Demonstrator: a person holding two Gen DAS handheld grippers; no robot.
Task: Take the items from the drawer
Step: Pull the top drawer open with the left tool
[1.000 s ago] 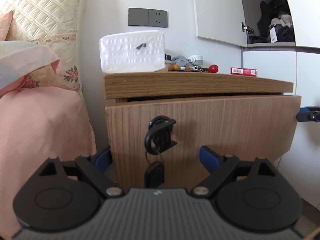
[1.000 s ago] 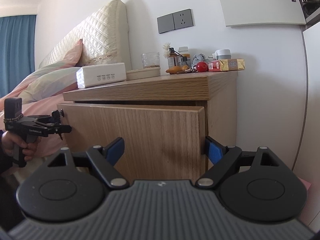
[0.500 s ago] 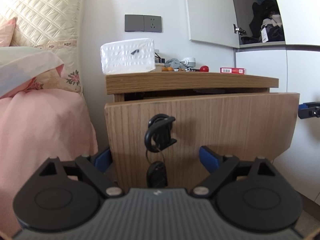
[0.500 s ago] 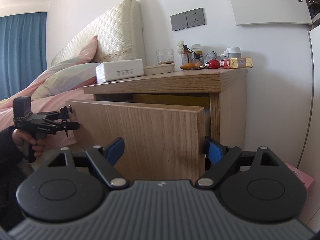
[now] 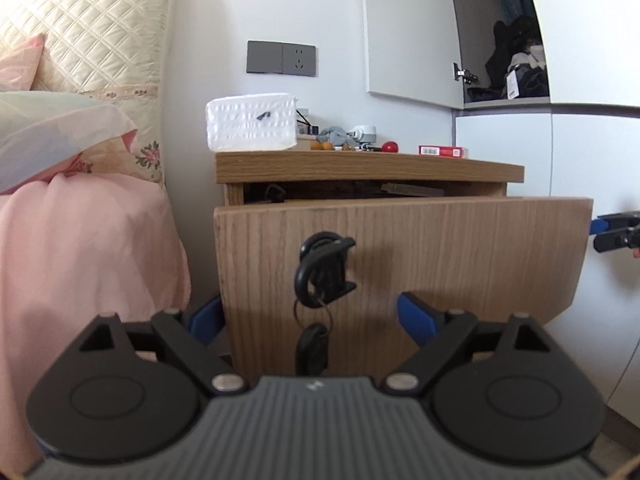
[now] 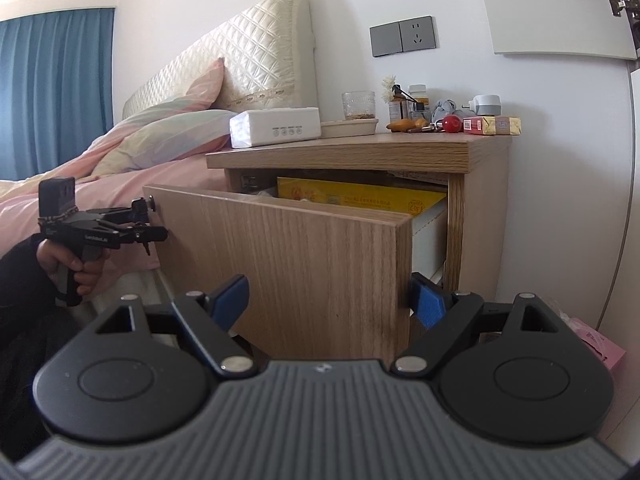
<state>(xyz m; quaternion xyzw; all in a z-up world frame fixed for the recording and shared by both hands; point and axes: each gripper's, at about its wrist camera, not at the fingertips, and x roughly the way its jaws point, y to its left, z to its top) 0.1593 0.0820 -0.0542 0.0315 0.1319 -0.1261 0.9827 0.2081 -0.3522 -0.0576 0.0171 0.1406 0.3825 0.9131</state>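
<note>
Light oak drawer front (image 6: 304, 264) stood pulled out, right tongs (image 6: 326, 294) spread wide around its right edge; left tongs (image 5: 310, 314) gaped wide, front straight ahead. Yellow flat box (image 6: 360, 196) lay inside.

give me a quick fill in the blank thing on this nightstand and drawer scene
1. The drawer of the nightstand is partly ____.
2. Inside the drawer lies a flat ____ box.
3. A bunch of keys hangs from the drawer's ____.
4. The tissue pack on the nightstand is ____ in colour.

Missing words: open; yellow; front; white
</note>
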